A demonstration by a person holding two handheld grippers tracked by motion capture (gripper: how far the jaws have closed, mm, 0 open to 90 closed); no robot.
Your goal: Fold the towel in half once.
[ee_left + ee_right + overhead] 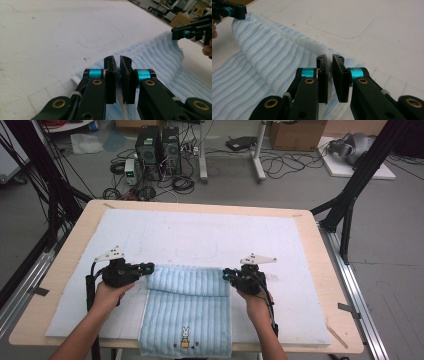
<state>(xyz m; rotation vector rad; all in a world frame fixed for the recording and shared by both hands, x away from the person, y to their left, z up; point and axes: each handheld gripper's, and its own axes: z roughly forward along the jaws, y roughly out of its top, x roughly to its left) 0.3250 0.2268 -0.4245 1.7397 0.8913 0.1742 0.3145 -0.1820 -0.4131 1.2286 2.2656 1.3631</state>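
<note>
left hand-held gripper (149, 268) & right hand-held gripper (226, 273) each clamped on a far corner of the blue striped towel (186, 315), folded edge raised over white mat (210, 235) on tabletop (320, 270). high view shows bunny embroidery (185, 338) at near hem; gripper views show cloth pinched btwn pads.

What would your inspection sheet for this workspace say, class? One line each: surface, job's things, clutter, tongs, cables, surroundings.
Surface: wooden table under a white mat.
Job's things: blue striped towel, far edge lifted and folded toward the person, rabbit motif near the front edge.
Clutter: nothing seen on the mat.
Tongs: left tongs shut on the towel's left corner; right tongs shut on its right corner.
Cables: one trails from each tongs along the forearm; more lie tangled on the floor.
Surroundings: computer towers, cardboard box, black frame legs.
</note>
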